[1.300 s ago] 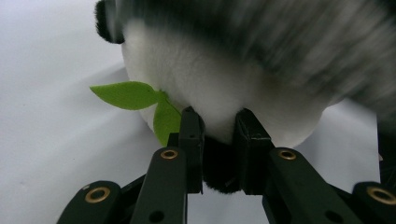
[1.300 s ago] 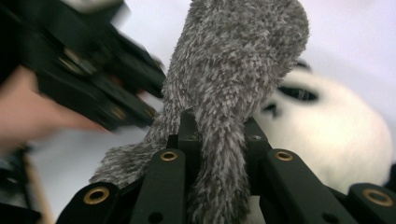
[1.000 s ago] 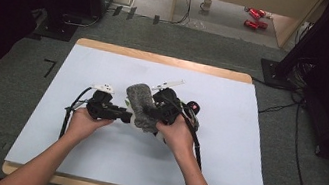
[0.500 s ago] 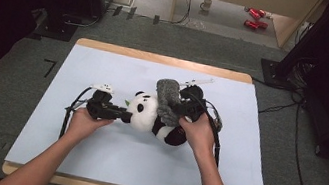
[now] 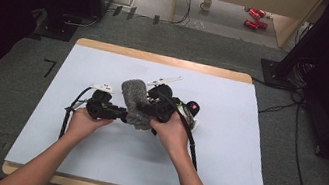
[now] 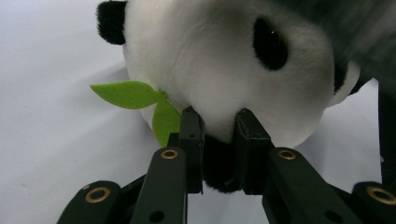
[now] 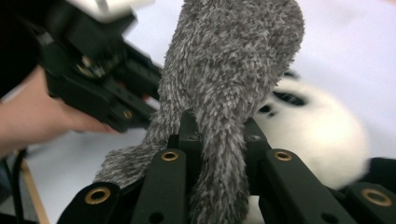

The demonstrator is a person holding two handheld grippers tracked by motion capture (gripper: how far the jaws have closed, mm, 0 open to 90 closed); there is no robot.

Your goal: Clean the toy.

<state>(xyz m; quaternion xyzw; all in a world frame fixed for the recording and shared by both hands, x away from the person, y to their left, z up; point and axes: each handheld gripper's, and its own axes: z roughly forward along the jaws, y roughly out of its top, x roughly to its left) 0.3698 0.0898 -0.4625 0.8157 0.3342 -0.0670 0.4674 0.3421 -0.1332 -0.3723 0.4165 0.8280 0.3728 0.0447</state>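
While the left gripper pinched the panda, the right gripper's jaws were clamped on the grey sock above the counter.

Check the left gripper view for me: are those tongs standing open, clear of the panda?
No: the left tongs are shut on a black part at the bottom of the plush panda, beside its green leaf.

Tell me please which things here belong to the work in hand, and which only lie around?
In the work:
- plush panda, pinched by the left gripper
- grey fuzzy sock, clamped in the right gripper
- green felt leaf on the panda

Lying about:
- mug on the floor
- red objects on the floor
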